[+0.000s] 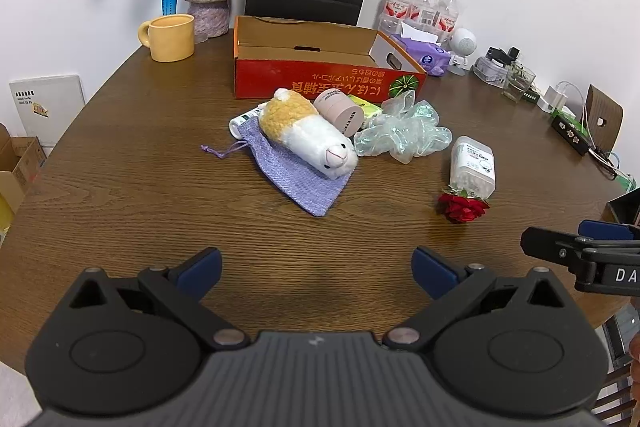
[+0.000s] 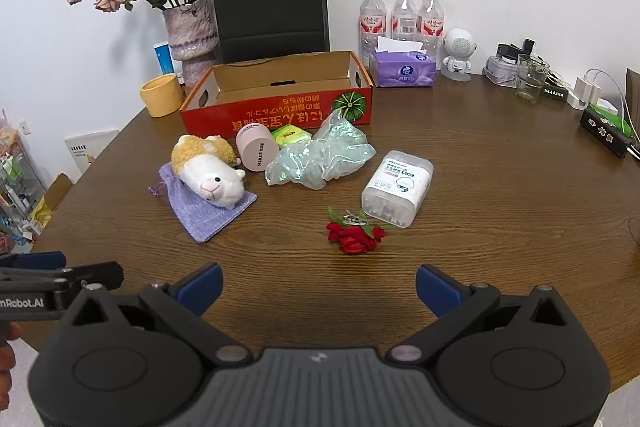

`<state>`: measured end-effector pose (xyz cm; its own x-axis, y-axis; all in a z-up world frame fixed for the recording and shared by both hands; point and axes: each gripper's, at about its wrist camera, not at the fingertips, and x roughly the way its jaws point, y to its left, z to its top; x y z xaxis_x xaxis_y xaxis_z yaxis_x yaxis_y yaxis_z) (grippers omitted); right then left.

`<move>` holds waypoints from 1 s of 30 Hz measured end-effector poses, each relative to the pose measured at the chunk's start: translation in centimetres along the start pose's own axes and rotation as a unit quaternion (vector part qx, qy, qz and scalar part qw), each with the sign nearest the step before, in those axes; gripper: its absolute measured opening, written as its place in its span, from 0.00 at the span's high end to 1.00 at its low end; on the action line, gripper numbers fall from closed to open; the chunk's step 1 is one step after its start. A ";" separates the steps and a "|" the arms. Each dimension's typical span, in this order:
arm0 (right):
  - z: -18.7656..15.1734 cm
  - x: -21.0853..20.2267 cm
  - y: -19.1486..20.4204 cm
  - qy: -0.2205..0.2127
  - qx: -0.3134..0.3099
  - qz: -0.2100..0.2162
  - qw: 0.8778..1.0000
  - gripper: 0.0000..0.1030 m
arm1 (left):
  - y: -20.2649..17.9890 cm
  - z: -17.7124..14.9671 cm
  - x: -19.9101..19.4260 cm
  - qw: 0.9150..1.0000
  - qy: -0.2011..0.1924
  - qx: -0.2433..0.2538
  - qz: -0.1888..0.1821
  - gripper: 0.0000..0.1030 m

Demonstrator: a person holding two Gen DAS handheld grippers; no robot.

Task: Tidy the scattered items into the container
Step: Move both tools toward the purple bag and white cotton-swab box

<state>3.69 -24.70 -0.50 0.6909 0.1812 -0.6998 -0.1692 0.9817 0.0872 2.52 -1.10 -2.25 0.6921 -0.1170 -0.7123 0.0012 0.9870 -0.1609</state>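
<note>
Red cardboard box (image 2: 276,107) open, nothing visible inside, left tool (image 1: 316,269) and right tool (image 2: 318,285) spread wide, unladen

The right gripper (image 2: 319,285) hovers over the near edge of the wooden table (image 2: 500,187), jaws spread wide with nothing between them; ahead lies a red fabric rose (image 2: 354,237), just beside a clear box of cotton swabs (image 2: 398,187); further left a plush alpaca (image 2: 208,173) rests on a lilac drawstring pouch (image 2: 206,213); behind, the red cardboard box (image 2: 280,115) stands open.
</note>
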 end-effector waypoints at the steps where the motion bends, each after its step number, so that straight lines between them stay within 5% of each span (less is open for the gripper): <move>1: 0.0 0.0 0.0 0.000 0.000 -0.001 1.000 0.00 | 0.0 0.0 0.0 1.000 0.000 0.000 0.000 0.00; 30: 0.1 0.9 0.2 -0.007 -0.005 -0.004 1.000 0.00 | -0.3 0.4 0.4 1.000 -0.006 -0.004 0.001 0.00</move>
<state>4.39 -24.32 -1.07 0.7021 0.1737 -0.6905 -0.1702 0.9826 0.0741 3.07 -1.39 -2.21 0.7001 -0.1143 -0.7048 -0.0059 0.9861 -0.1658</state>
